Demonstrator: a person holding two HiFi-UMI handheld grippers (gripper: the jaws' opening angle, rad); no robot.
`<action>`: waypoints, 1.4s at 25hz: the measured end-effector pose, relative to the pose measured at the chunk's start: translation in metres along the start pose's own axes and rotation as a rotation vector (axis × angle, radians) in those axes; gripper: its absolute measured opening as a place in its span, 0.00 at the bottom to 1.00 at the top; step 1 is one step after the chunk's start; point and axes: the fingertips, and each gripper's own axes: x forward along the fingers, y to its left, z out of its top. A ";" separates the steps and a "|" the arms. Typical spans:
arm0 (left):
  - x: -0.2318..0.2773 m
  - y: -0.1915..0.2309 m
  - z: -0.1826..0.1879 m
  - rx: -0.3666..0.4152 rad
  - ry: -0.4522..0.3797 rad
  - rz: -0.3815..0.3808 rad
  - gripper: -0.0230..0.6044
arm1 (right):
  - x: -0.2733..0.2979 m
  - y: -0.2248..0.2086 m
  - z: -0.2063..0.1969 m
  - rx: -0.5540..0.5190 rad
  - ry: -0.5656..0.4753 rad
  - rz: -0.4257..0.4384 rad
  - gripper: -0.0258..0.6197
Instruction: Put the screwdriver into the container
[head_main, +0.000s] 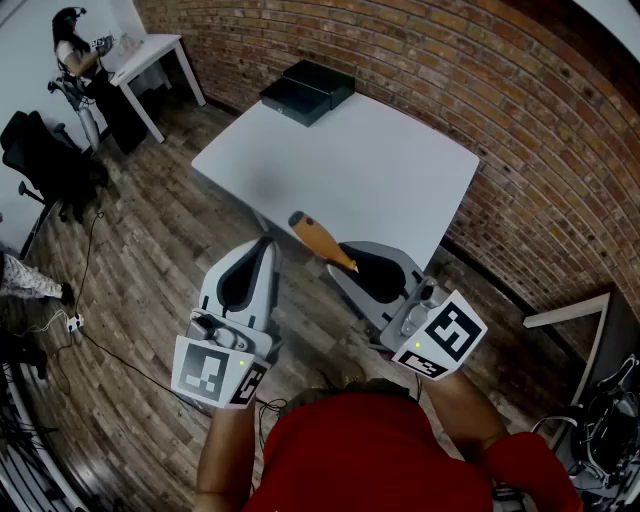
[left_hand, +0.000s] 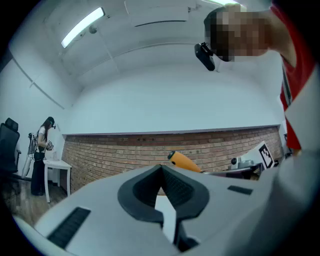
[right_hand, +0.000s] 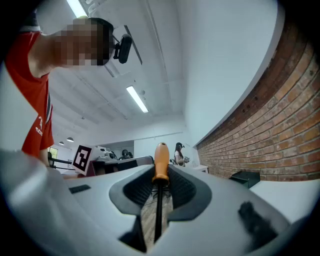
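My right gripper (head_main: 343, 262) is shut on a screwdriver (head_main: 318, 240) with an orange handle, which points up and left over the near edge of the white table (head_main: 400, 170). In the right gripper view the handle (right_hand: 161, 161) sticks out past the jaws and the dark shaft runs back between them. My left gripper (head_main: 265, 244) hangs beside it over the wooden floor, shut, with nothing in it (left_hand: 161, 168); the orange handle (left_hand: 184, 161) shows to its right. The container, a black box (head_main: 308, 90), sits at the table's far corner, also visible in the right gripper view (right_hand: 245, 178).
A brick wall (head_main: 520, 120) runs behind and to the right of the table. A second white table (head_main: 150, 55) with a person at it stands at the back left. A black office chair (head_main: 40, 160) and cables (head_main: 90, 330) are on the floor at left.
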 end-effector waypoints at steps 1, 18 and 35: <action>0.000 0.000 -0.001 -0.001 0.001 0.000 0.06 | 0.000 0.000 -0.001 -0.002 0.001 0.000 0.18; -0.011 0.025 0.001 -0.022 -0.020 0.010 0.06 | 0.019 0.008 -0.001 0.012 -0.005 -0.004 0.18; -0.024 0.084 0.008 -0.012 -0.046 -0.018 0.06 | 0.071 0.013 -0.010 -0.005 0.008 -0.050 0.18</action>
